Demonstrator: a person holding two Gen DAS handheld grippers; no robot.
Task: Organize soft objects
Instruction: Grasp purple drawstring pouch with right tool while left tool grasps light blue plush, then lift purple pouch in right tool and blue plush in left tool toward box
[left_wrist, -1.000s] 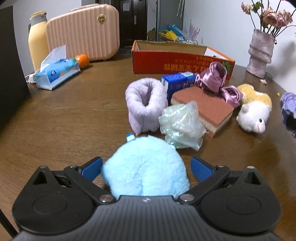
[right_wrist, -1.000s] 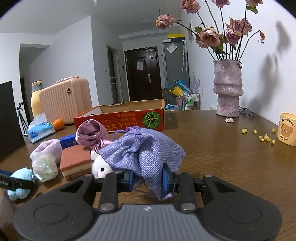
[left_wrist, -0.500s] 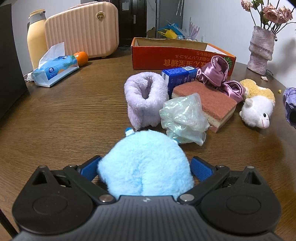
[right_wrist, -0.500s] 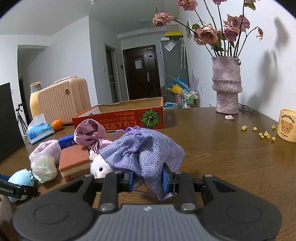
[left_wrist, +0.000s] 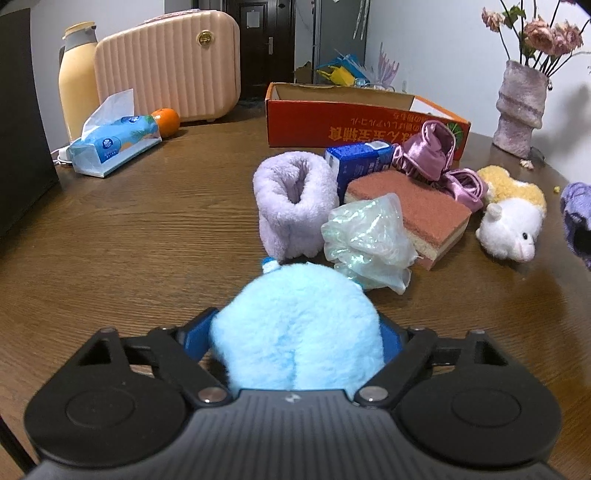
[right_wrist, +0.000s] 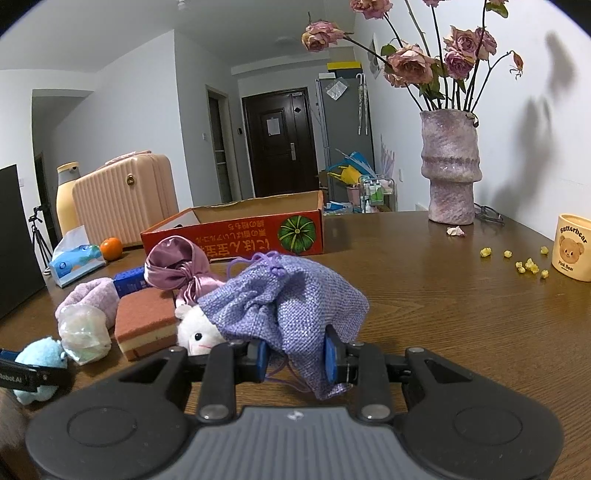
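- Left gripper (left_wrist: 295, 338) has its blue pads pressed against both flanks of the fluffy light-blue plush (left_wrist: 297, 328), closed in on it, low over the near part of the wooden table (left_wrist: 147, 229).
- Right gripper (right_wrist: 295, 356) is nipped tight on a fold of the purple woven drawstring pouch (right_wrist: 291, 310); the rest of the bag billows out above and ahead of the fingers.
- Right behind that pouch, a white and yellow plush animal (left_wrist: 511, 218) lies on the table, its face poking out at the pouch's left side in the right wrist view.
- Centre of the table, a cluster: a crumpled clear plastic bag (left_wrist: 369, 243) just ahead of the blue plush, touching a lilac fleece roll (left_wrist: 293, 206) and a pink-topped sponge (left_wrist: 413, 212).
- Behind the sponge, a blue carton (left_wrist: 360, 162) and a shiny mauve satin bag (left_wrist: 432, 155).
- Further back, an open red cardboard box (left_wrist: 347, 125) sits toward the far edge.
- Far left corner: tissue pack (left_wrist: 114, 146), an orange (left_wrist: 166, 122), a peach ribbed case (left_wrist: 166, 66) and a yellow bottle (left_wrist: 75, 81).
- Far right: a textured vase (right_wrist: 450, 166) of dried roses; along the right edge, a cream bear cup (right_wrist: 572, 251) and yellow crumbs (right_wrist: 524, 264).
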